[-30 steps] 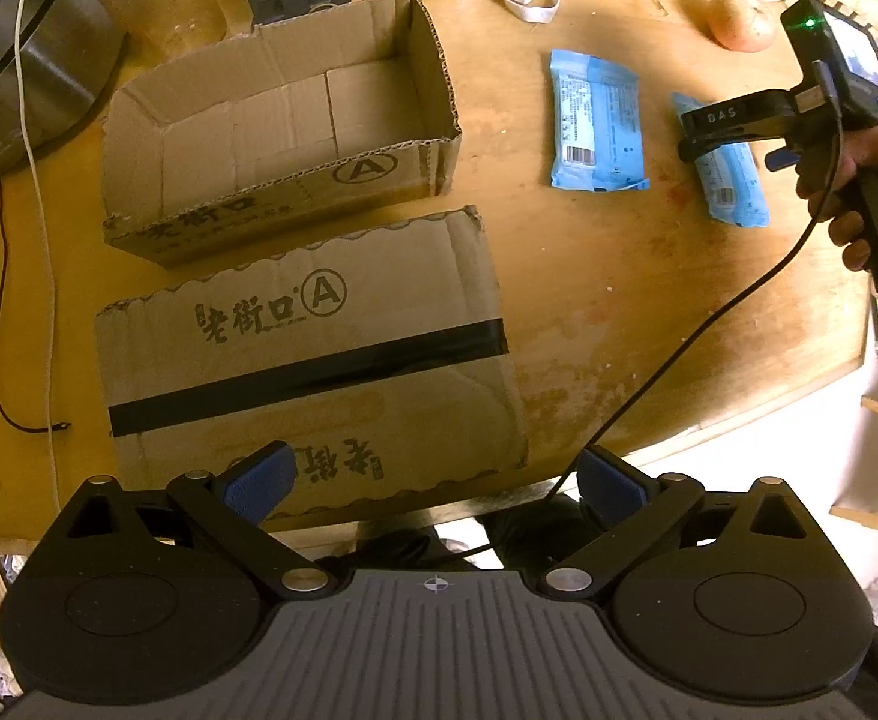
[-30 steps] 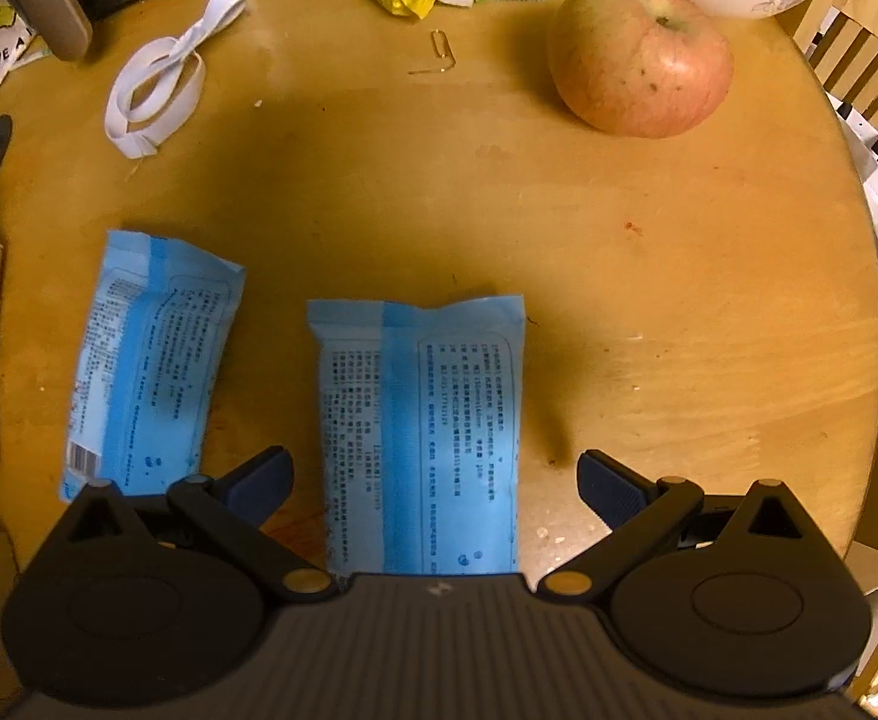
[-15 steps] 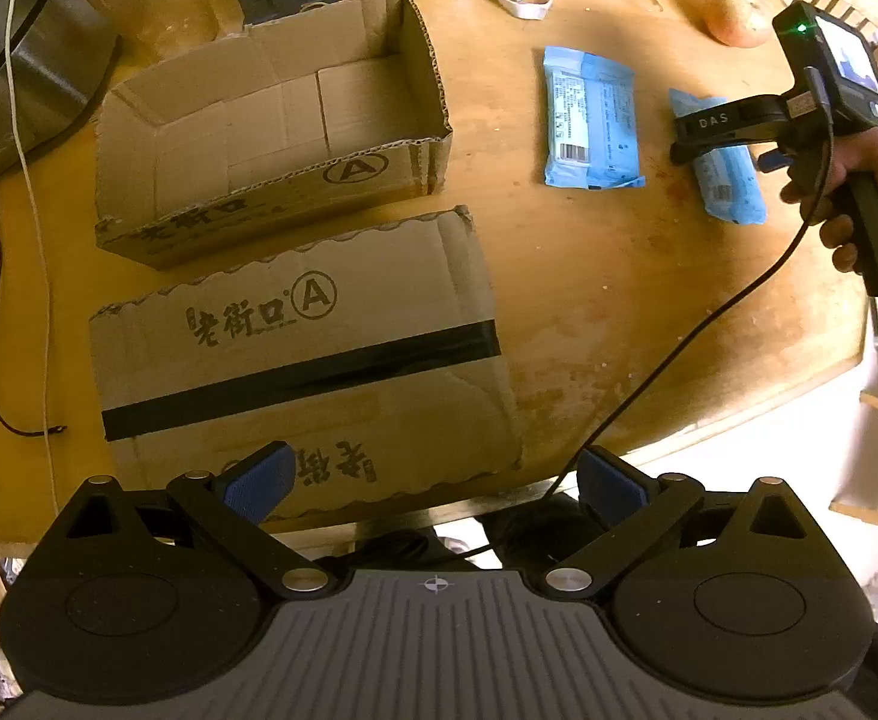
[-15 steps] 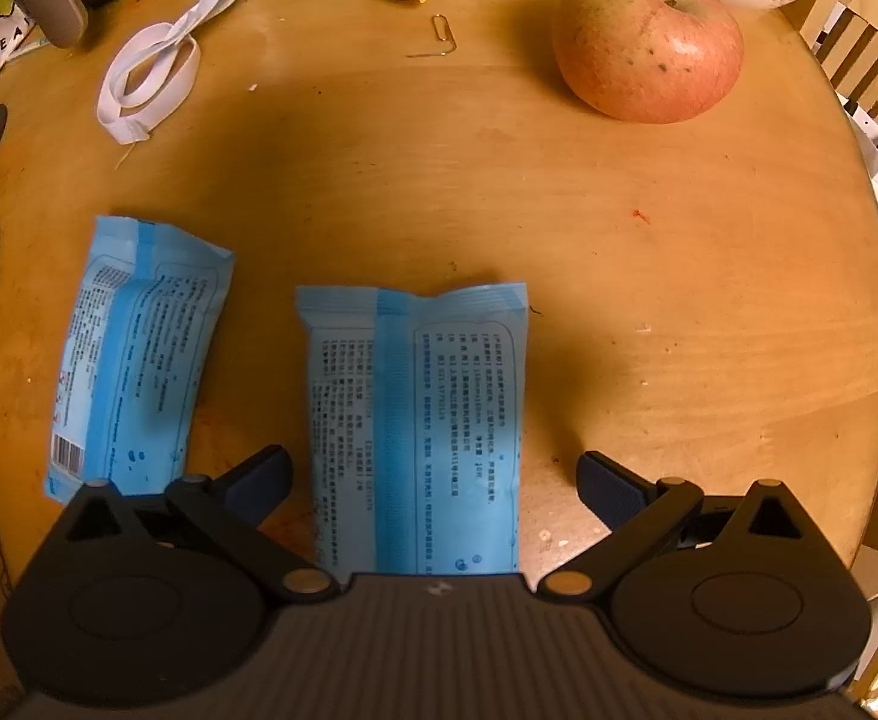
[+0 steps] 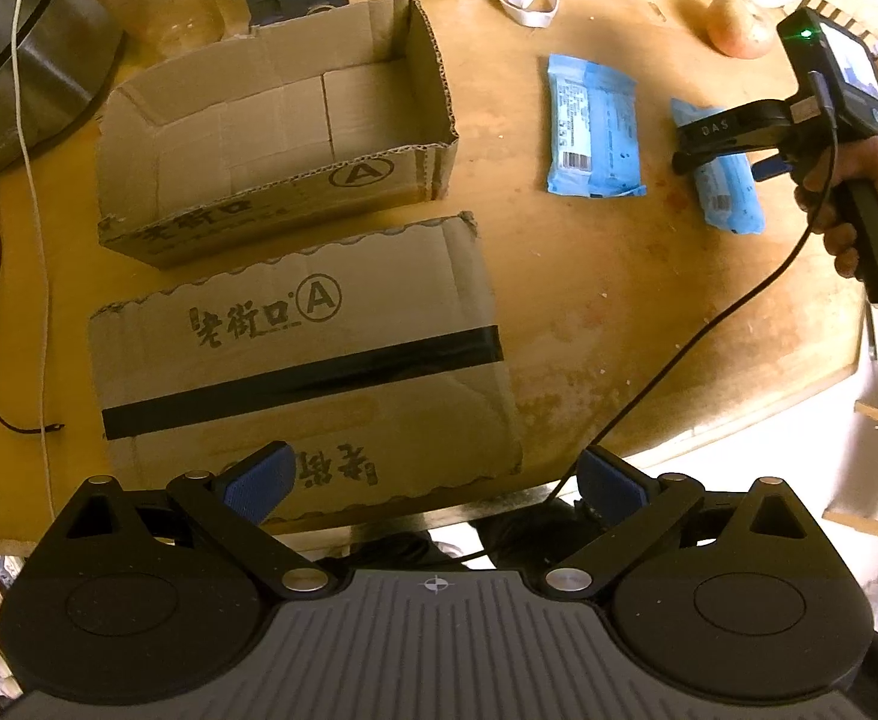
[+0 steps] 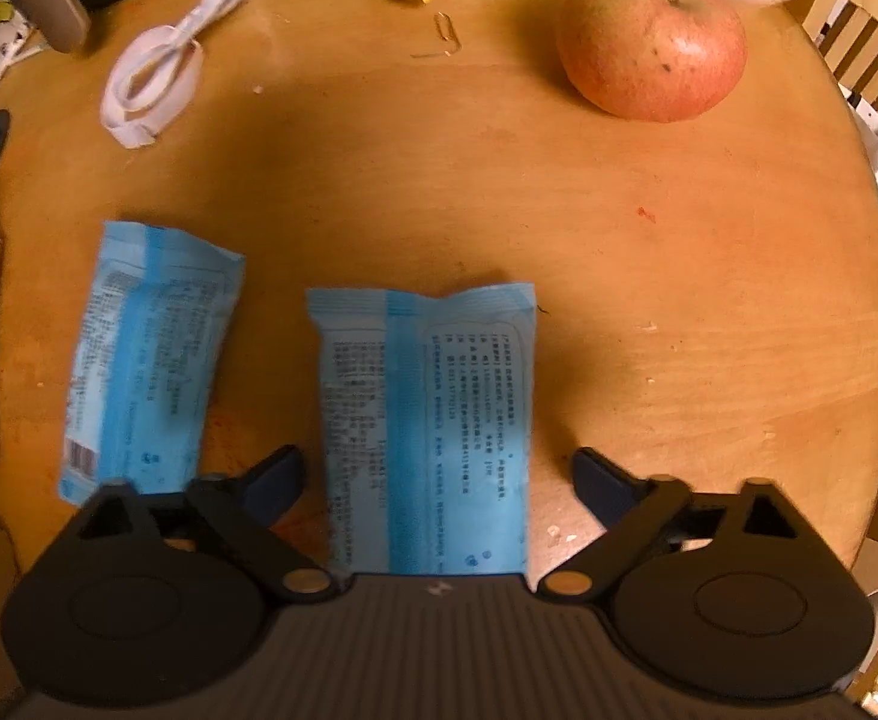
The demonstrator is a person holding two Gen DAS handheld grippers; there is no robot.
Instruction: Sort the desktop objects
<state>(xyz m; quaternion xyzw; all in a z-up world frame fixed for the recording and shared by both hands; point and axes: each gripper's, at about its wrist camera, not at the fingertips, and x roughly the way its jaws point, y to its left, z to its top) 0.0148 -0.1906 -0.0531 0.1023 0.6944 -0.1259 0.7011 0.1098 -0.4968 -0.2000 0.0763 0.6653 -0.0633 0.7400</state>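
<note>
The flat cardboard box (image 5: 300, 360) in the frame's middle shows "老街口" and a circled "A". The open box (image 5: 276, 138) above it shows a circled "A". The right gripper (image 5: 733, 144), upper right, reads "DAS".

Round wooden worktop (image 6: 649, 276). Blue packet (image 6: 423, 420) flat between right tool (image 6: 439, 480) fingers; second packet (image 6: 144, 360) just left. Apple (image 6: 652, 39), paperclip (image 6: 448, 33), white strap (image 6: 159, 75) well ahead. Left tool (image 5: 435, 480): taped box (image 5: 294, 360) directly ahead, open box (image 5: 270, 132) beyond.
</note>
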